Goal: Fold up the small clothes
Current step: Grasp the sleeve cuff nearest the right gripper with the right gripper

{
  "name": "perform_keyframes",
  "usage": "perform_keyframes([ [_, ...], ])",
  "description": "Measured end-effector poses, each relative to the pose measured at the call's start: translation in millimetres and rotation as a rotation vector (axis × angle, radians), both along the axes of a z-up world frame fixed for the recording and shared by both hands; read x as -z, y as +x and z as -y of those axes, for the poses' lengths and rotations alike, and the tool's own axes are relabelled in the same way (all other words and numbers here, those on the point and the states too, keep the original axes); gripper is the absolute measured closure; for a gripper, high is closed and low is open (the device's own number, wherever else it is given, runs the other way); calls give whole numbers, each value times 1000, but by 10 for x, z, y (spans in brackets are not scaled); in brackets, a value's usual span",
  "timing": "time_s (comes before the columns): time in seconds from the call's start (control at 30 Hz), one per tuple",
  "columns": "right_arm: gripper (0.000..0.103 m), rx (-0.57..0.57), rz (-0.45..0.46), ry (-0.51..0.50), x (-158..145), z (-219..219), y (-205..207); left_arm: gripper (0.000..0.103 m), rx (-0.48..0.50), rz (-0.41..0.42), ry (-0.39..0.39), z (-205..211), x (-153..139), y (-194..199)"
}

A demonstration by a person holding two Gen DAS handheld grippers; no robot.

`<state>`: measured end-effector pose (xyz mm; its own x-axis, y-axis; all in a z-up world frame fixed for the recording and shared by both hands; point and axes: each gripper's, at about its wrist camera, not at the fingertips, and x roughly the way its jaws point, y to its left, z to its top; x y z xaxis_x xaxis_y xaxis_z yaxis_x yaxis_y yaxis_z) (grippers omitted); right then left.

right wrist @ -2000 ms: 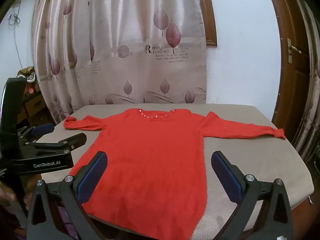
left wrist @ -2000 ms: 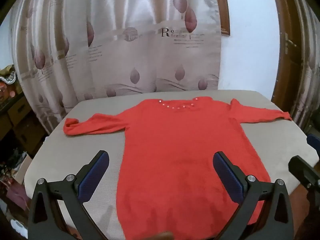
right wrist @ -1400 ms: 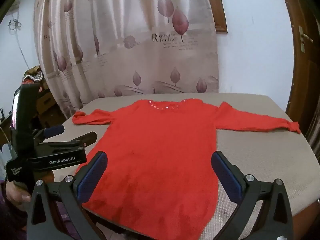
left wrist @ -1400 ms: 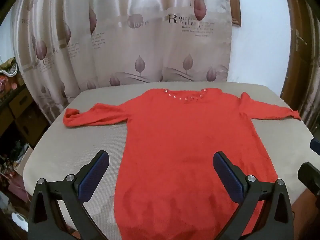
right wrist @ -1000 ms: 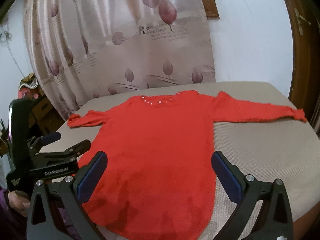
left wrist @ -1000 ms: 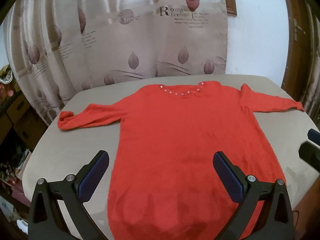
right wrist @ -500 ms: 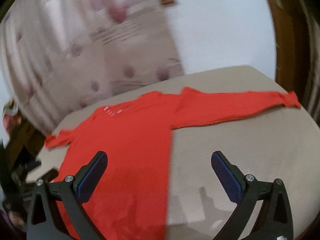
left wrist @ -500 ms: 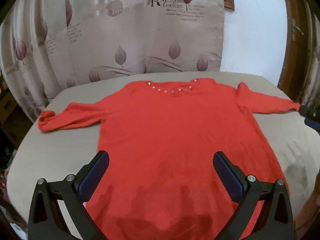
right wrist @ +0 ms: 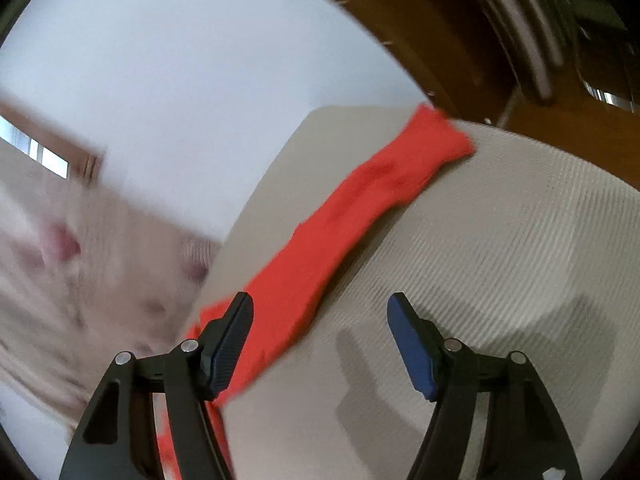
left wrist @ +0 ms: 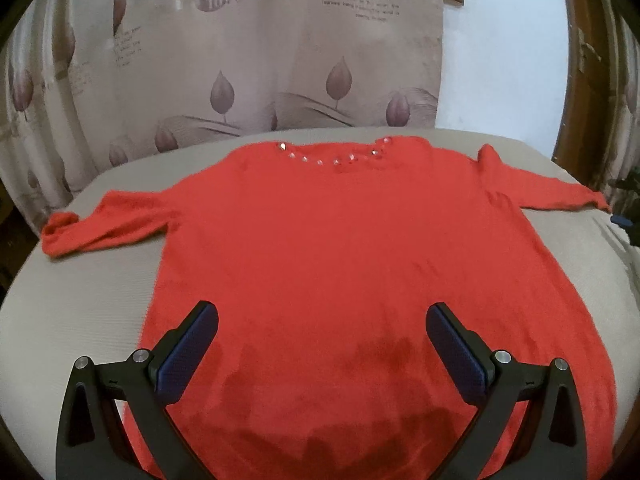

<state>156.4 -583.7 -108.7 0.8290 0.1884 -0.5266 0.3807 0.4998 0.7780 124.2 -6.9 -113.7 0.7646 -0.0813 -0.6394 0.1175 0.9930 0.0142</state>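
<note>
A red long-sleeved sweater (left wrist: 344, 248) with beads at the neckline lies flat on a beige padded table (left wrist: 80, 292), both sleeves spread out. My left gripper (left wrist: 322, 320) is open and empty, low over the sweater's lower body. My right gripper (right wrist: 320, 308) is open and empty, tilted, over the table beside the right sleeve (right wrist: 340, 224). Its left finger (right wrist: 228, 340) overlaps the sleeve in view. The sleeve's cuff (right wrist: 436, 136) lies near the table's far edge.
A leaf-patterned curtain (left wrist: 240, 60) hangs behind the table, with a white wall (left wrist: 504, 60) and a brown wooden door frame (left wrist: 580, 80) to the right. The right wrist view is blurred. Bare table surface (right wrist: 500, 260) lies right of the sleeve.
My left gripper has moved forward and lower over the sweater's body. My right gripper has swung right and rolled, from facing the whole sweater to facing only the right sleeve.
</note>
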Motion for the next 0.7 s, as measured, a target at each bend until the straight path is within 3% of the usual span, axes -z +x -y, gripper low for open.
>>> perform_keyframes([
  [0.2, 35, -1, -28, 77, 137, 215, 242, 0, 23, -22, -10, 32, 50, 35],
  [0.47, 39, 12, -61, 67, 157, 228, 533, 0, 39, -84, -26, 48, 123, 111],
  [0.53, 50, 28, -83, 65, 181, 256, 579, 0, 32, -91, -39, 33, 133, 116],
  [0.6, 94, 41, -129, 73, 241, 293, 618, 0, 28, -101, -55, 11, 143, 129],
  [0.63, 100, 48, -147, 102, 315, 337, 623, 0, 27, -105, -65, -2, 145, 128],
  [0.7, 99, 53, -129, 117, 317, 371, 615, 0, 31, -114, -90, -40, 137, 136],
])
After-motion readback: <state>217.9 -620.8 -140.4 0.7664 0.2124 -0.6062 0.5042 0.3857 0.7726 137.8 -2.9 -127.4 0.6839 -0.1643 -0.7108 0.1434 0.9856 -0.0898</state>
